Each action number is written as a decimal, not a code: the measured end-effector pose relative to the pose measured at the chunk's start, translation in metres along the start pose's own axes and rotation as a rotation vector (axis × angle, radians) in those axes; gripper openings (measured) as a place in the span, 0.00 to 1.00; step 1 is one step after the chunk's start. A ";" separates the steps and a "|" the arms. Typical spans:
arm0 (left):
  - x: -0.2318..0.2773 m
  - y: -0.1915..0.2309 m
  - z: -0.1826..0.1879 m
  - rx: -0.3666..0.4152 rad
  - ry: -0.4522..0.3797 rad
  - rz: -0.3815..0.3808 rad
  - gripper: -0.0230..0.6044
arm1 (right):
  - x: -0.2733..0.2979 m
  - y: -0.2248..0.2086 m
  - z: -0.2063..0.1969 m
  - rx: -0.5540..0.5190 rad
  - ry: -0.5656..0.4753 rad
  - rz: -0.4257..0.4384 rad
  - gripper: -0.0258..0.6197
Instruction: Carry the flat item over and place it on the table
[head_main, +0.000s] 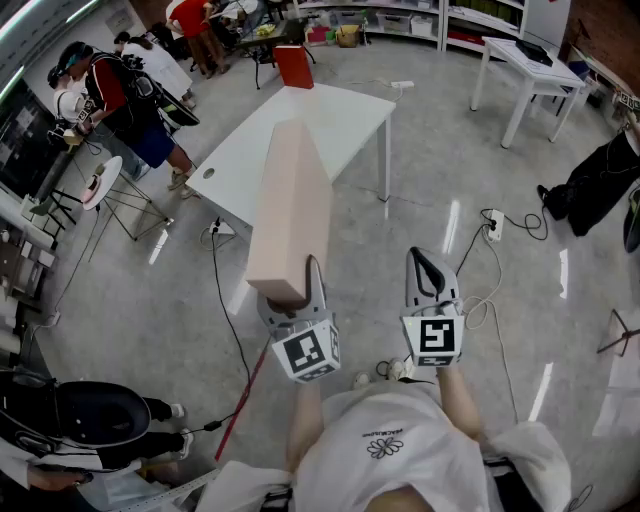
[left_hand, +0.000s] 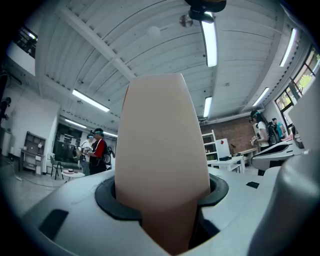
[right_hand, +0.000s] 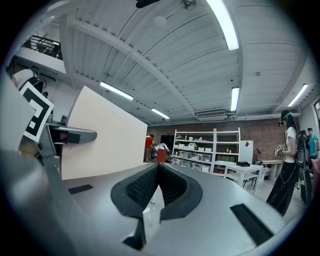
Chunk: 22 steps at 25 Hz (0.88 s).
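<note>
A long flat beige board (head_main: 290, 205) stands on edge in my left gripper (head_main: 300, 292), reaching up and forward over the near end of a white table (head_main: 350, 118). In the left gripper view the board (left_hand: 160, 145) fills the middle, and the left gripper (left_hand: 162, 191) is shut on its lower end, both dark pads against its faces. My right gripper (head_main: 430, 268) hangs beside it over the floor, shut and holding nothing. In the right gripper view, the right gripper (right_hand: 158, 166) has its tips touching, and the board's broad face (right_hand: 102, 132) shows at the left.
The table stands ahead on a glossy grey floor. Something red (head_main: 294, 65) stands at the table's far end. Several people stand at the back left (head_main: 120, 95). A second white table (head_main: 528, 62) is back right. Cables (head_main: 480, 290) trail on the floor, and a black bag (head_main: 598, 180) lies right.
</note>
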<state>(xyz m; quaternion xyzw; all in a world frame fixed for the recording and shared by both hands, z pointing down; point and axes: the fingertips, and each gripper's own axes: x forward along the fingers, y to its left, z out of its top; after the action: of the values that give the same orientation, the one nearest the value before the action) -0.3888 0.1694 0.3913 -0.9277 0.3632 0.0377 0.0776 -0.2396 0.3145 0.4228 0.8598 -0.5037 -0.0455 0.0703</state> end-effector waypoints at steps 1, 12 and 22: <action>0.001 0.000 -0.001 -0.002 0.000 0.000 0.50 | 0.001 -0.001 -0.001 0.002 0.001 0.000 0.06; 0.005 -0.013 0.006 0.010 -0.046 0.004 0.50 | 0.004 -0.018 -0.009 0.012 0.004 0.008 0.06; 0.021 -0.042 0.002 -0.035 -0.031 0.010 0.50 | 0.011 -0.039 -0.020 -0.021 -0.003 0.059 0.06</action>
<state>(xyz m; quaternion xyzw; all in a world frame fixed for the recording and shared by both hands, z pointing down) -0.3454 0.1859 0.3920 -0.9264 0.3659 0.0587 0.0669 -0.1977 0.3253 0.4358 0.8437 -0.5285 -0.0501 0.0798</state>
